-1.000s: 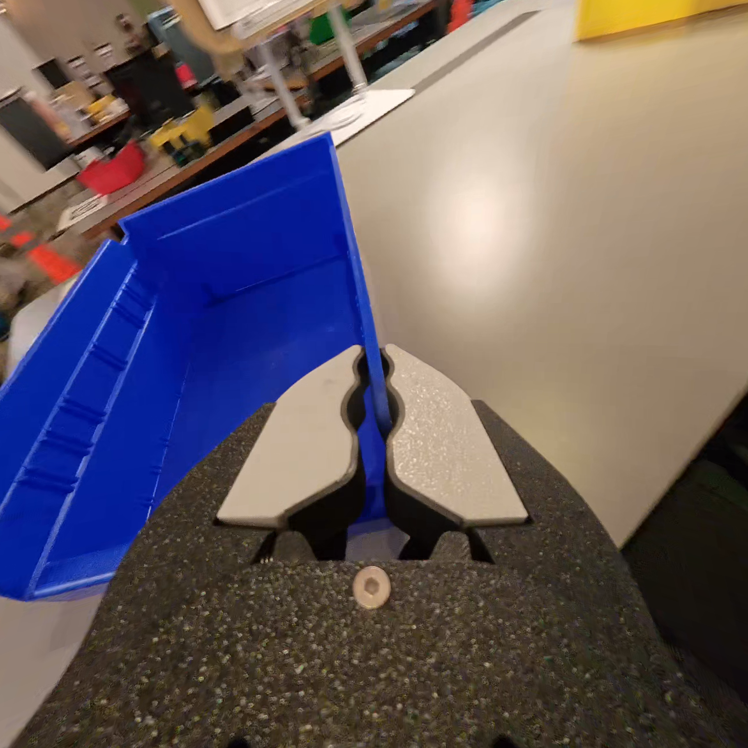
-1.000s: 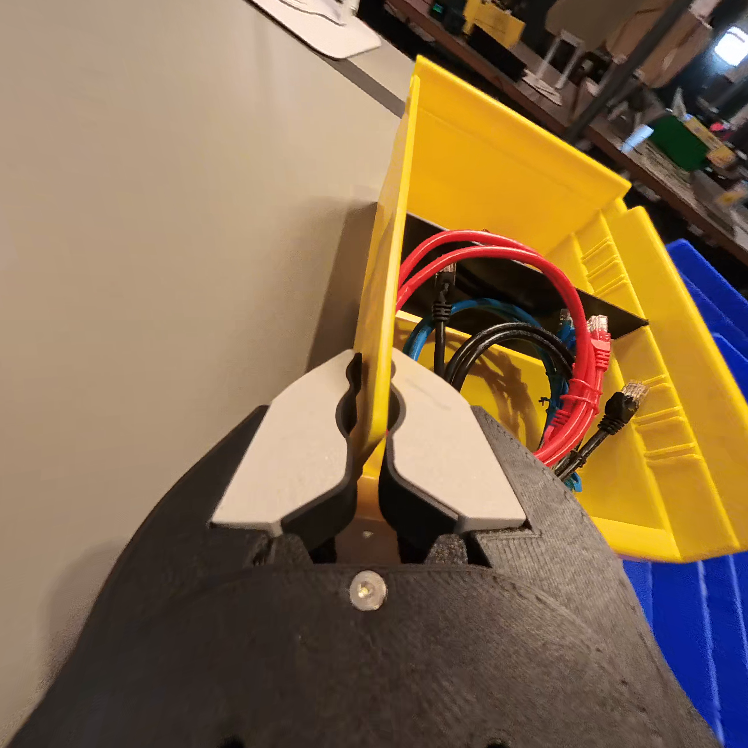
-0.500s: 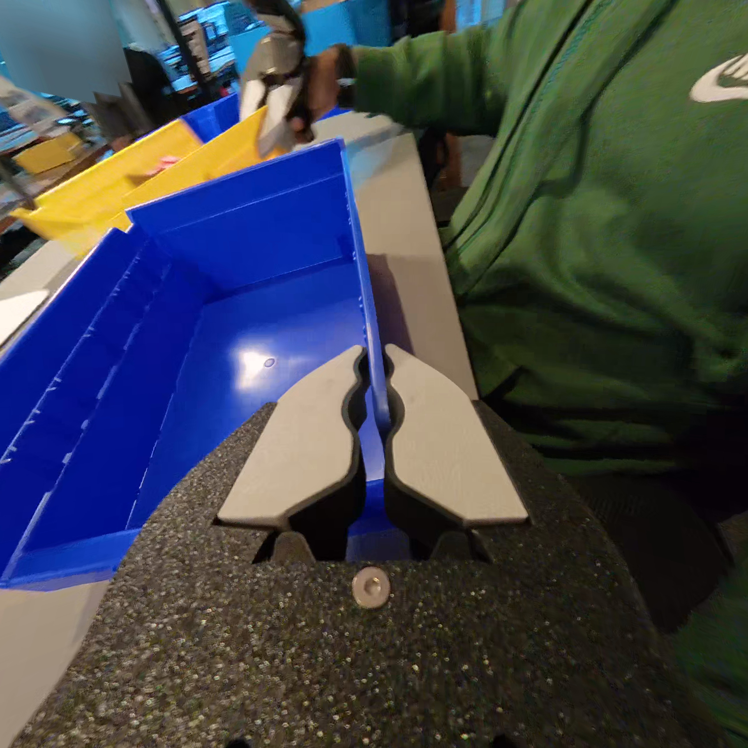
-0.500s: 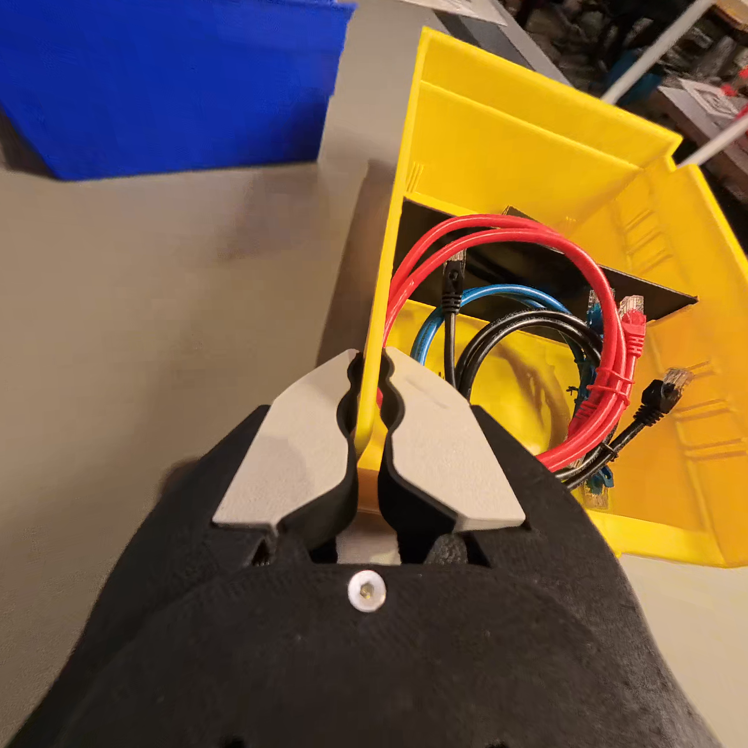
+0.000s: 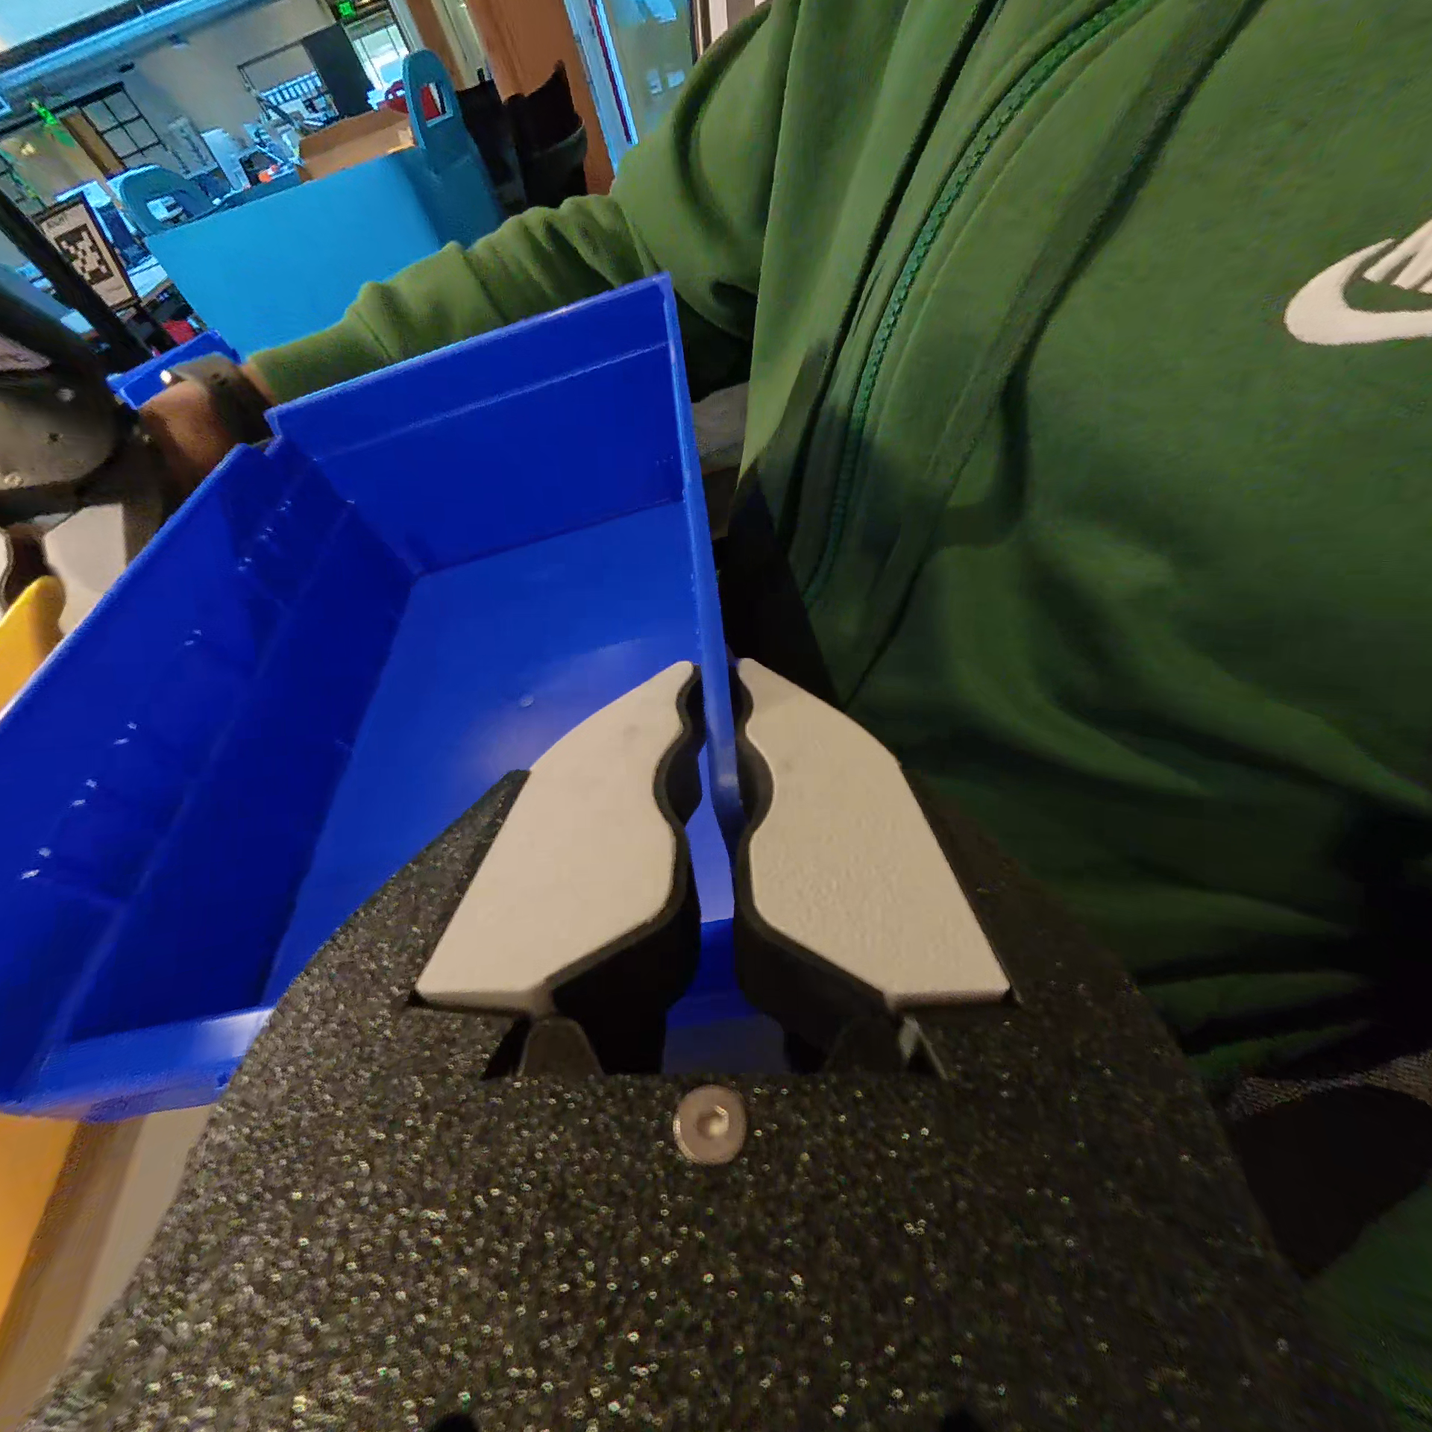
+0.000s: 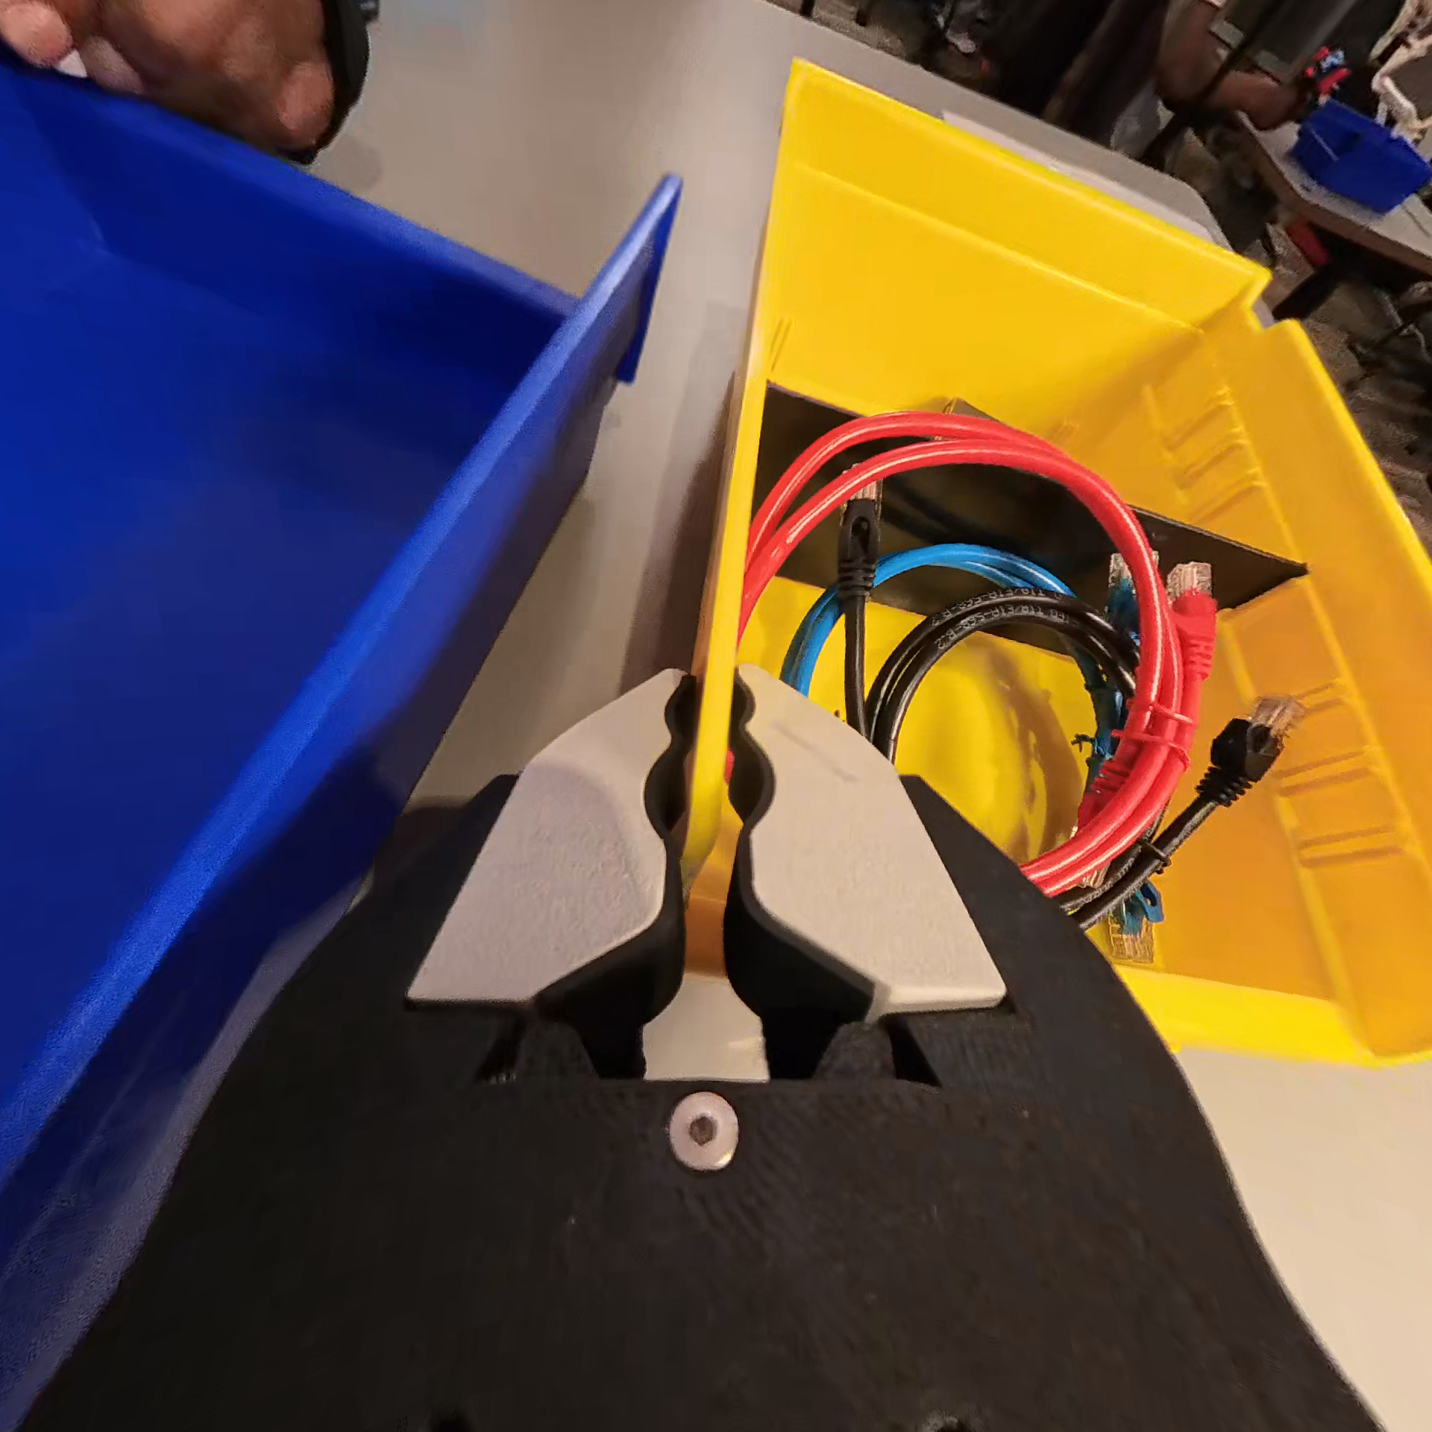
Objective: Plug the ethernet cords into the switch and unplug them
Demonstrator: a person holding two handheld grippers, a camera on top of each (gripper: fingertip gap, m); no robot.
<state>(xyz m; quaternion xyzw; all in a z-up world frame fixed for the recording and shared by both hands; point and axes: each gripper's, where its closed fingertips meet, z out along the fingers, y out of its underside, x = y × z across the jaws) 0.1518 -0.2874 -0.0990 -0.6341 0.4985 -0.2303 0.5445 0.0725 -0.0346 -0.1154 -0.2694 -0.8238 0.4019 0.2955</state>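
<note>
Grey tabletop point(image 6: 542, 132) below. Ethernet cords point(image 6: 984, 659) coiled in yellow bin point(image 6: 969, 294), over dark switch point(image 6: 1007, 504): light, floppy, best taken behind stiff plugs; plugs pointing mostly up and away. Right hand-held gripper point(image 6: 709, 701) pinching yellow wall. Left hand-held gripper point(image 5: 717, 690) pinching blue bin point(image 5: 480, 449).

Workshop: cluttered benches point(image 6: 1364, 217), storage bins point(image 6: 1360, 166).

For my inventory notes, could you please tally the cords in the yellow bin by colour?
Red cord: 1
Blue cord: 1
Black cord: 1
Total: 3 cords, all lying coiled in the yellow bin.
</note>
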